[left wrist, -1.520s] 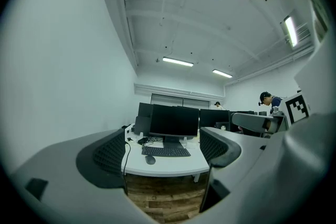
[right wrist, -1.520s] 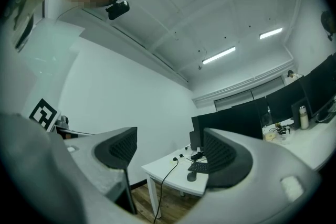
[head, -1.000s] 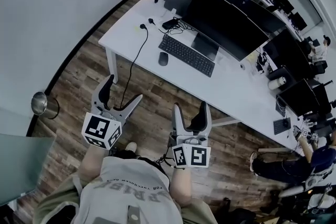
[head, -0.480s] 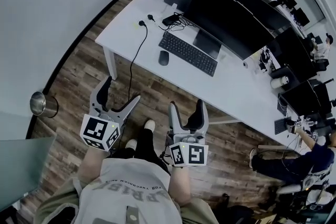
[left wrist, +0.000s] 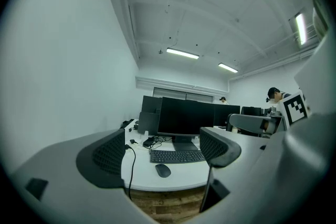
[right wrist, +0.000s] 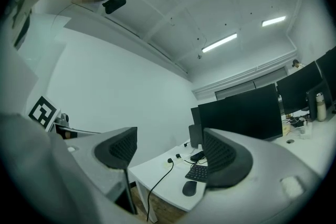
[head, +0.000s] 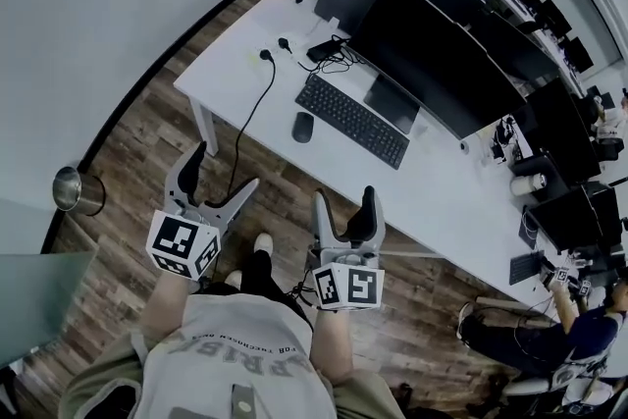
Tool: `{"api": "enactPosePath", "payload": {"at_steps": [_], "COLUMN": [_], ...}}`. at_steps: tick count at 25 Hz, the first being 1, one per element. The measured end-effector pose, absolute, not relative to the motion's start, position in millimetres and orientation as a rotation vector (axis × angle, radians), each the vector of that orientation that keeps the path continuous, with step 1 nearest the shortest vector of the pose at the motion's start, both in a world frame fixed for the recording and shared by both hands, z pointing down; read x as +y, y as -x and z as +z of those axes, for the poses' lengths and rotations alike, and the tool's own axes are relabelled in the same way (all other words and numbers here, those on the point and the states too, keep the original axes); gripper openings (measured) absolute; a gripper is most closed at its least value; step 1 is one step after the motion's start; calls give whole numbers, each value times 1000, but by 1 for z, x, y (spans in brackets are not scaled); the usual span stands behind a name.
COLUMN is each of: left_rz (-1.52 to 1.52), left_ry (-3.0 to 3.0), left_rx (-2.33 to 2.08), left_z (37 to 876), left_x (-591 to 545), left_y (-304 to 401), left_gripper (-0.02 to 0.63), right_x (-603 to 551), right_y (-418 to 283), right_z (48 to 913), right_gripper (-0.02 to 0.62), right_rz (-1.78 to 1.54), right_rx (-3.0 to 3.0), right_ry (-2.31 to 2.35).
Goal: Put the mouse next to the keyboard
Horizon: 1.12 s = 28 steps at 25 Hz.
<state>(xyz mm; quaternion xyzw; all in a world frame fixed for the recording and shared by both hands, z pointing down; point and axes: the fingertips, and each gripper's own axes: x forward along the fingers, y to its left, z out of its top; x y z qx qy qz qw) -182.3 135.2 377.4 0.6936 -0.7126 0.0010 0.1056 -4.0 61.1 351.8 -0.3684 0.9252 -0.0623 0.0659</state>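
A dark mouse lies on the white desk, just left of the black keyboard and near the desk's front edge. The mouse and keyboard also show between the left jaws, and the mouse sits low in the right gripper view beside the keyboard. Both grippers hang over the wooden floor, well short of the desk. My left gripper is open and empty. My right gripper is open and empty too.
A large black monitor stands behind the keyboard. A black cable runs from the desk top down over its front edge. A metal bin stands on the floor at the left. More desks, monitors and a seated person lie to the right.
The view has drifted a little closer to the desk as the person steps forward. Both grippers stay open and keep the same pose.
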Motion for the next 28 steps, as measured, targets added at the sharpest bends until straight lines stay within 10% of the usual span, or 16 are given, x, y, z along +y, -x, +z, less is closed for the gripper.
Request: {"api": "enactPosePath", "payload": {"at_steps": [28], "left_rz": [88], "left_ry": [-1891], "left_rx": [-2203], "left_z": [401], "left_x": [-20], "left_y": [224], "left_gripper": [425], "right_x": [-113], "right_y": [55], "right_z": [409], "right_gripper": [387], "right_rz": [-365], "right_rx": [2886], "right_ry": [1015]}}
